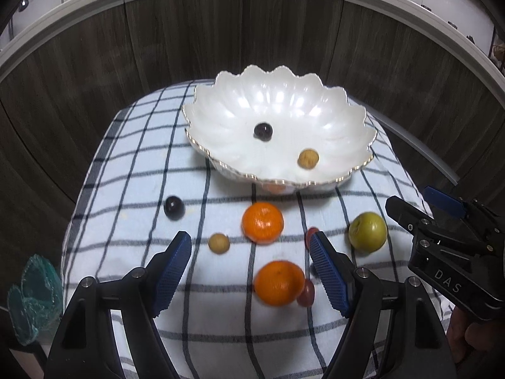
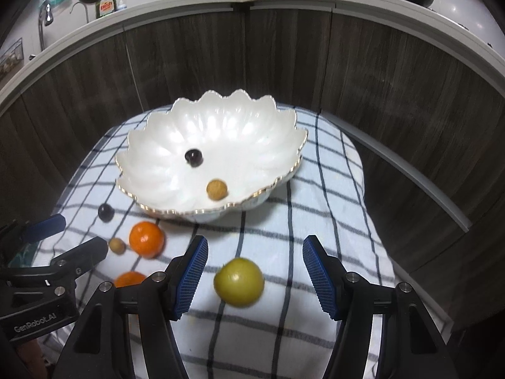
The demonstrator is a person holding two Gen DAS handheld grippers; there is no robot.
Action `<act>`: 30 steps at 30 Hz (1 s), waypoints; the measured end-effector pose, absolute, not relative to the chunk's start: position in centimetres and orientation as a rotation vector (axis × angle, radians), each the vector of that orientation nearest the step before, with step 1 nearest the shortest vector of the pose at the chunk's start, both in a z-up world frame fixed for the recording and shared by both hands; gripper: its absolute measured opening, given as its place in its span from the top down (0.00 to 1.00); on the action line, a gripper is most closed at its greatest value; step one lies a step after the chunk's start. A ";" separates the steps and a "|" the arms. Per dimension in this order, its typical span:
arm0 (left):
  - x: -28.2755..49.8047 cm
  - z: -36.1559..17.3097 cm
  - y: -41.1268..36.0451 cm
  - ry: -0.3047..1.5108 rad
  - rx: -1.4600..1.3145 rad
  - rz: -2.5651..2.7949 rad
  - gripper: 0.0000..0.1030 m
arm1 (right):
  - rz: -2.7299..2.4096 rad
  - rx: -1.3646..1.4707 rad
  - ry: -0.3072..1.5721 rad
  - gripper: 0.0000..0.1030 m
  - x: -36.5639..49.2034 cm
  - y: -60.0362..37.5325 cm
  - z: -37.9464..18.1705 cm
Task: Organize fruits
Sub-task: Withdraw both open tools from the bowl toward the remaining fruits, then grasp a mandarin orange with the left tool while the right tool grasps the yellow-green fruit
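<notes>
A white scalloped bowl (image 1: pixel 221 117) (image 2: pixel 151 158) sits on a checked cloth and holds a dark grape (image 1: pixel 263 131) (image 2: pixel 193 157) and a tan longan (image 1: pixel 308 159) (image 2: pixel 216 190). On the cloth lie two oranges (image 1: pixel 262 222) (image 1: pixel 279 283), a dark grape (image 1: pixel 174 207), a tan longan (image 1: pixel 218 243), two red grapes (image 1: pixel 306 291) and a green fruit (image 1: pixel 368 231) (image 2: pixel 239 282). My left gripper (image 1: pixel 251 271) is open above the near orange. My right gripper (image 2: pixel 255 273) is open around the green fruit, not touching it.
The checked cloth (image 1: pixel 132 170) (image 2: pixel 331 189) covers a small table in front of dark wood cabinet fronts (image 1: pixel 94 72). A green mesh bag (image 1: pixel 34 297) lies at the left. A counter with a dish-soap bottle (image 2: pixel 106 4) and a pan runs behind.
</notes>
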State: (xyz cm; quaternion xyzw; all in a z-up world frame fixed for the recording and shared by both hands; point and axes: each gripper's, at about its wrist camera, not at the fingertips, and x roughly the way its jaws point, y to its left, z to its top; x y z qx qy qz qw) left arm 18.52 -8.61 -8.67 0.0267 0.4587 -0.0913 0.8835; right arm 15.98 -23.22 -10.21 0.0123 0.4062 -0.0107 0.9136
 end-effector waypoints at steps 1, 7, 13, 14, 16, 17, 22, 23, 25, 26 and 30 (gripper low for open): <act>18.4 -8.9 -8.6 0.959 0.055 -0.190 0.25 | -0.020 0.025 0.839 0.38 15.8 -23.2 -10.5; 17.8 -9.9 -8.8 0.968 0.050 -0.191 0.25 | -0.008 0.024 0.854 0.38 15.4 -23.3 -11.9; 17.5 -10.8 -9.0 0.981 0.042 -0.196 0.25 | 0.001 0.017 0.864 0.38 15.1 -23.4 -13.2; 17.5 -11.0 -9.1 0.985 0.043 -0.196 0.25 | 0.002 0.014 0.865 0.38 15.0 -23.4 -13.4; 17.5 -11.4 -9.2 0.989 0.045 -0.196 0.25 | 0.004 0.012 0.867 0.38 15.0 -23.4 -13.8; 17.5 -11.5 -9.3 0.992 0.045 -0.195 0.25 | 0.005 0.012 0.868 0.38 15.0 -23.4 -14.0; 17.5 -12.3 -9.5 1.005 0.042 -0.198 0.27 | 0.011 0.014 0.874 0.38 15.0 -23.5 -14.8; 17.5 -12.5 -9.5 1.009 0.036 -0.201 0.27 | 0.012 0.013 0.875 0.38 15.0 -23.5 -14.9; 17.6 -12.7 -9.5 1.015 0.027 -0.206 0.29 | 0.018 0.014 0.878 0.38 15.0 -23.5 -15.1; 17.7 -12.8 -9.5 1.017 0.025 -0.208 0.30 | 0.021 0.016 0.878 0.38 15.1 -23.4 -15.2; 17.6 -13.1 -9.8 1.021 0.028 -0.221 0.35 | 0.033 0.018 0.878 0.38 15.3 -23.3 -15.5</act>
